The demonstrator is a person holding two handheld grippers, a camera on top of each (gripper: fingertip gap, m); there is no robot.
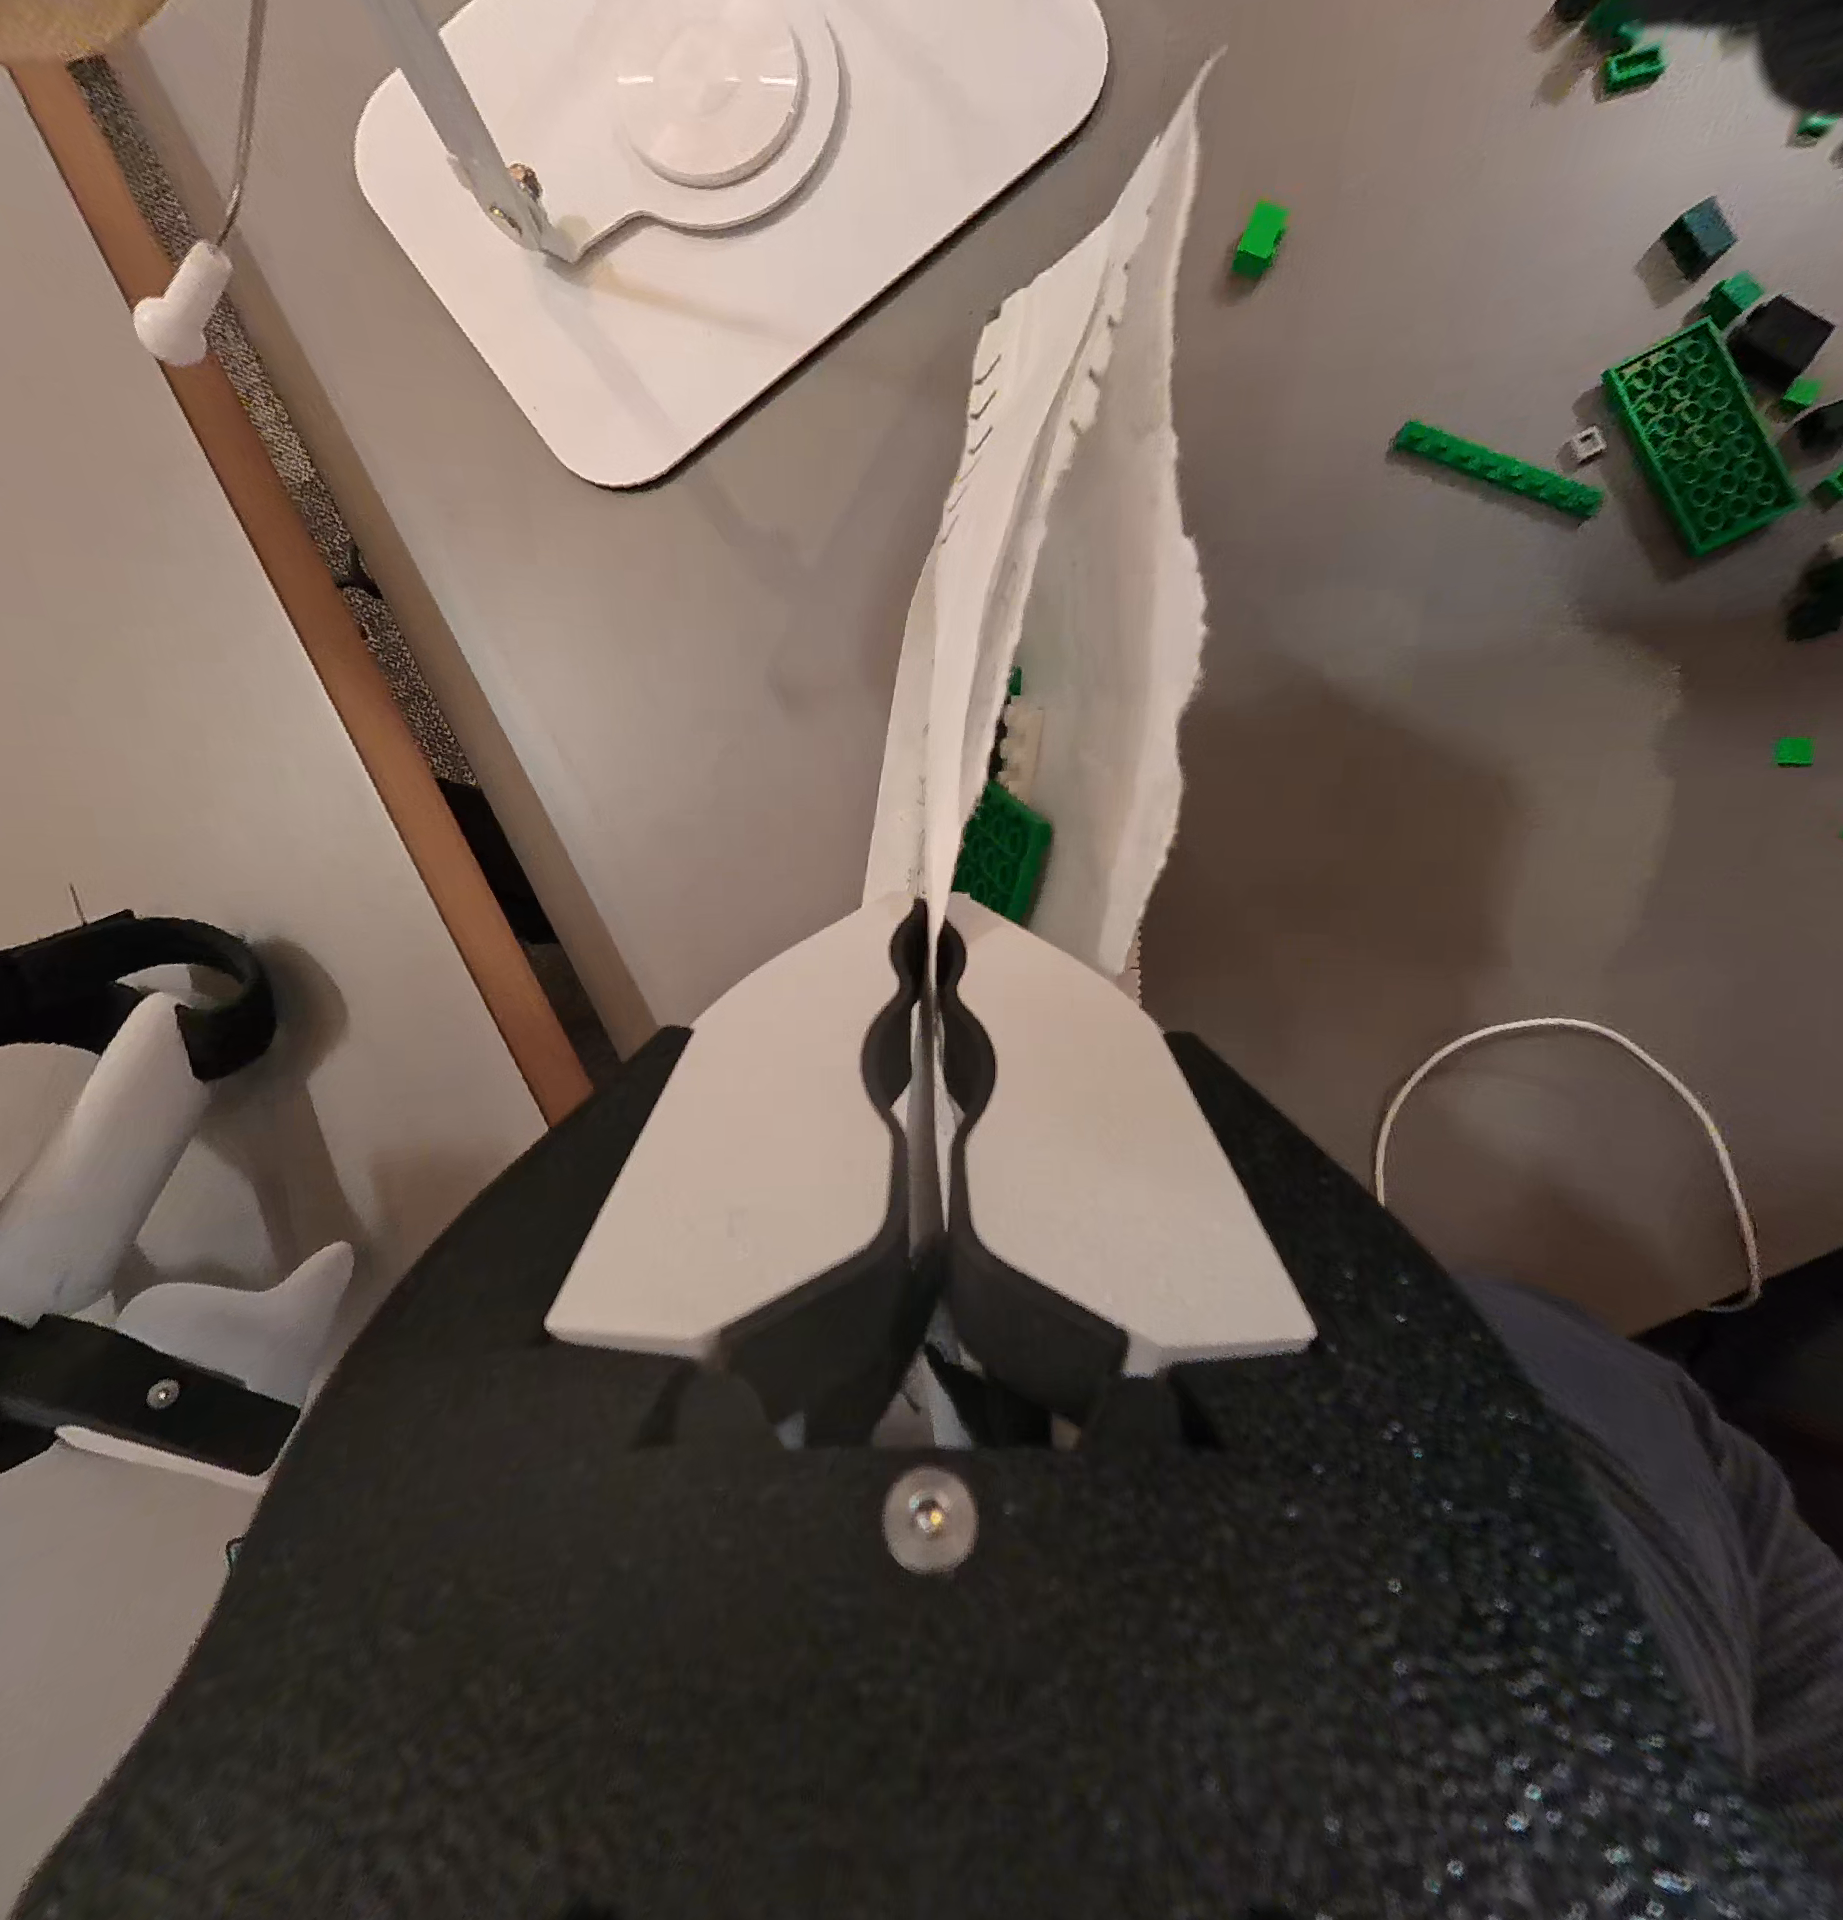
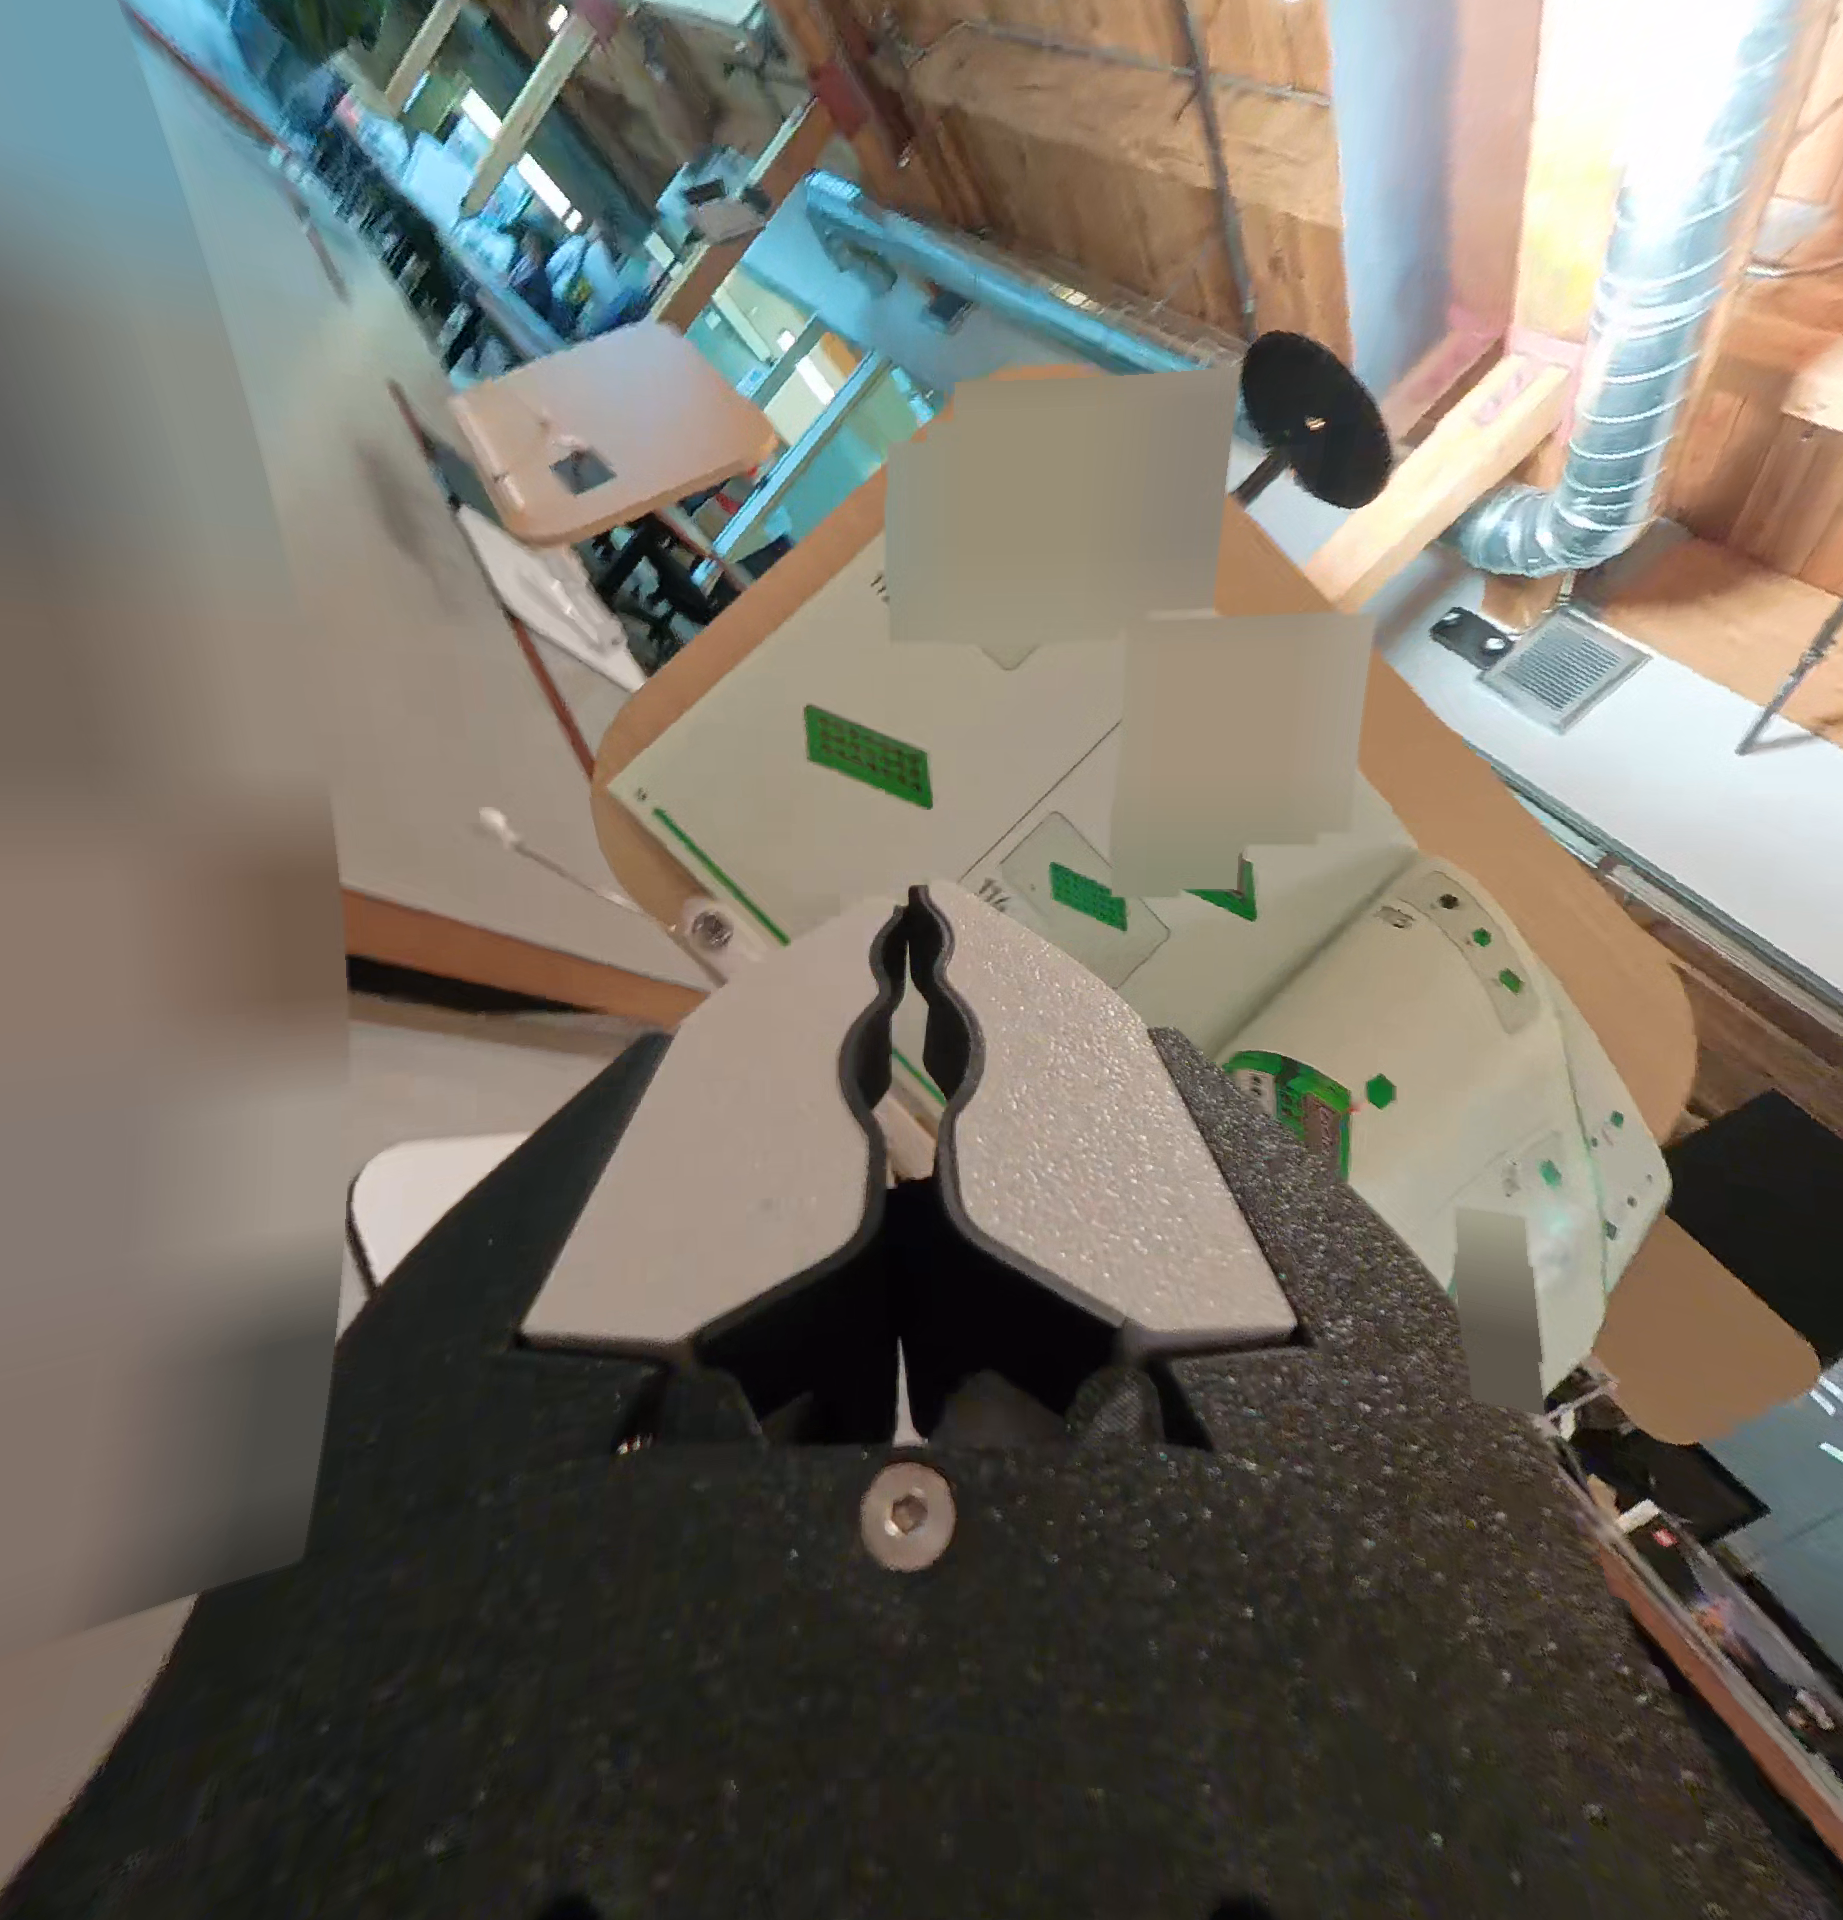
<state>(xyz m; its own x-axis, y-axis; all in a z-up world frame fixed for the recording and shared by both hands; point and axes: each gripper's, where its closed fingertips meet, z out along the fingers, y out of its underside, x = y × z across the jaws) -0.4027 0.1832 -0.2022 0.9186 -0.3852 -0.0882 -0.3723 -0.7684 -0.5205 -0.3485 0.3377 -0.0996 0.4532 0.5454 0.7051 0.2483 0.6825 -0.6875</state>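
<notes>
While its two grey fingers (image 1: 792,1132) press together from either side, the left claw (image 1: 932,935) pinches a torn sheet of white paper (image 1: 1062,582) edge-on, so that the sheet stands up out of the fingertips and curls away over the grey desk (image 1: 1416,312). The paper's right edge is ragged, and it seems to be folded or doubled, with a second layer showing behind the first.

Beneath and just beyond the paper lies a green studded brick plate (image 1: 1000,852), partly hidden by the sheet. Farther right on the desk, well apart from the claw, loose green bricks are scattered: a larger green plate lying underside up (image 1: 1696,447), a long thin green strip (image 1: 1493,468) beside it, a single bright green brick (image 1: 1260,239), and several darker small pieces. A white lamp base (image 1: 896,208) sits at the upper left, and a white cable (image 1: 1623,1060) loops near the desk's near edge.

In the right wrist view, the right claw (image 2: 919,914) is raised and tilted, with its fingers (image 2: 1083,1122) closed nearly to touching at the tips; I cannot tell whether anything thin is caught between them. Just behind it is a printed white instruction sheet (image 2: 792,810) with pictures of green bricks on it, curling at the right. Beyond are wooden beams and a silver duct (image 2: 1665,312).
</notes>
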